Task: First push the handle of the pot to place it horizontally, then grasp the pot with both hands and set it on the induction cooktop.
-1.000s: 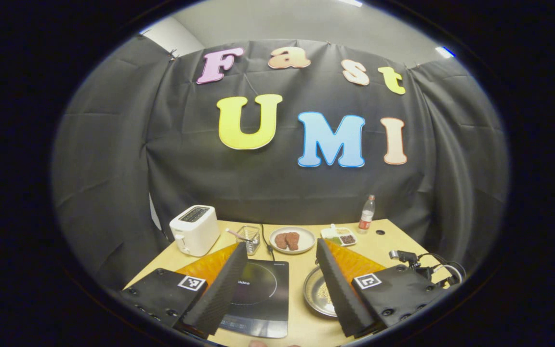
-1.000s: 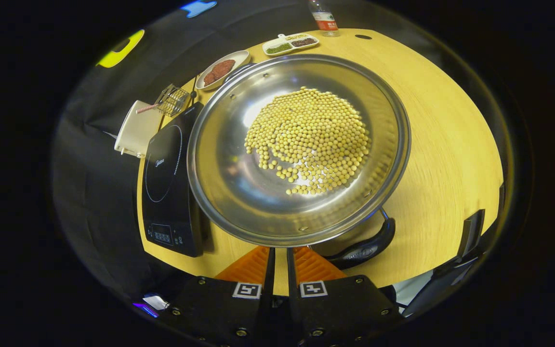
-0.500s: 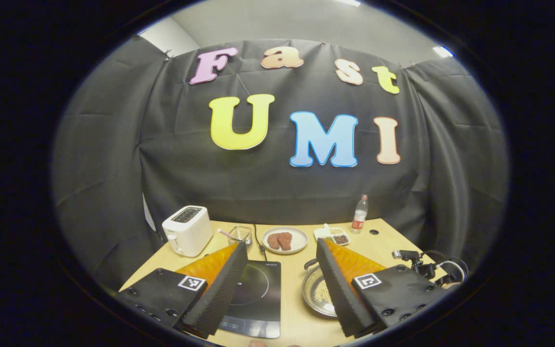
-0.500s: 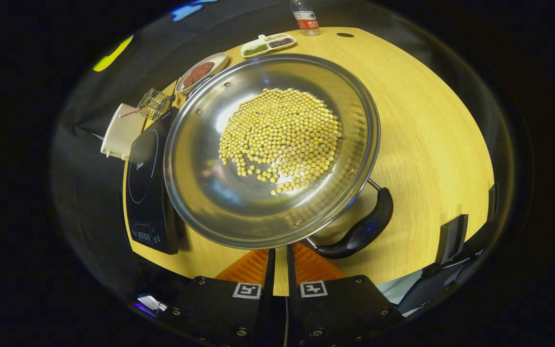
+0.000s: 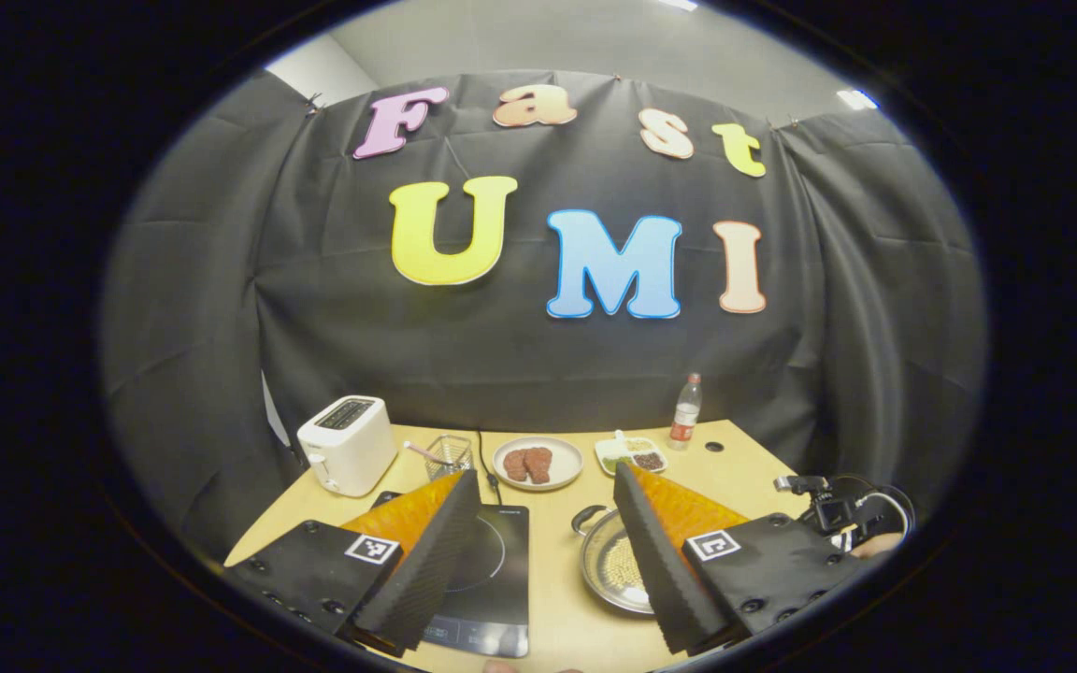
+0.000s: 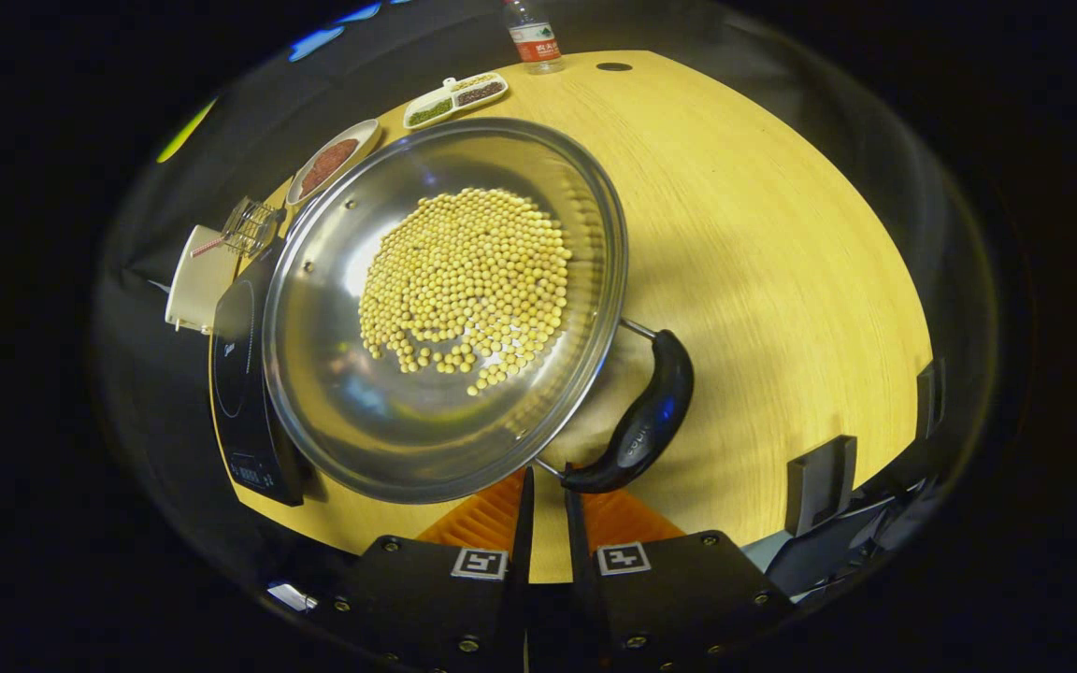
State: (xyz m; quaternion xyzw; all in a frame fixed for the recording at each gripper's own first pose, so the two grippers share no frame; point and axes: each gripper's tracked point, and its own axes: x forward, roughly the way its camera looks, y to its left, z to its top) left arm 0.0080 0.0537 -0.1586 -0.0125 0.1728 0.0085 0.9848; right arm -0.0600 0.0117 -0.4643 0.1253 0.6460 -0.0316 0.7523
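The steel pot (image 6: 408, 411) holds several yellow beans and sits on the wooden table (image 6: 782, 234), just right of the black induction cooktop (image 6: 232, 374). Its black handle (image 6: 643, 421) points toward the near right. My right gripper (image 6: 546, 475) is shut with nothing in it, and its fingertips (image 6: 572, 479) sit right at the handle's near end. In the left gripper view, my left gripper (image 5: 546, 477) hangs open, above and short of the cooktop (image 5: 492, 570) and the pot (image 5: 606, 565). The right gripper (image 5: 833, 512), in a hand, shows at the far right.
Along the back of the table stand a white toaster (image 5: 347, 455), a wire basket (image 5: 450, 455), a plate of meat (image 5: 537, 462), a divided dish (image 5: 632, 453) and a bottle (image 5: 685, 425). Dark upright pieces (image 6: 819, 481) stand off the near right edge.
The pot has turned: its handle swung from the near side round toward the right, with the right gripper's tips following it. The left gripper drew back from the table.
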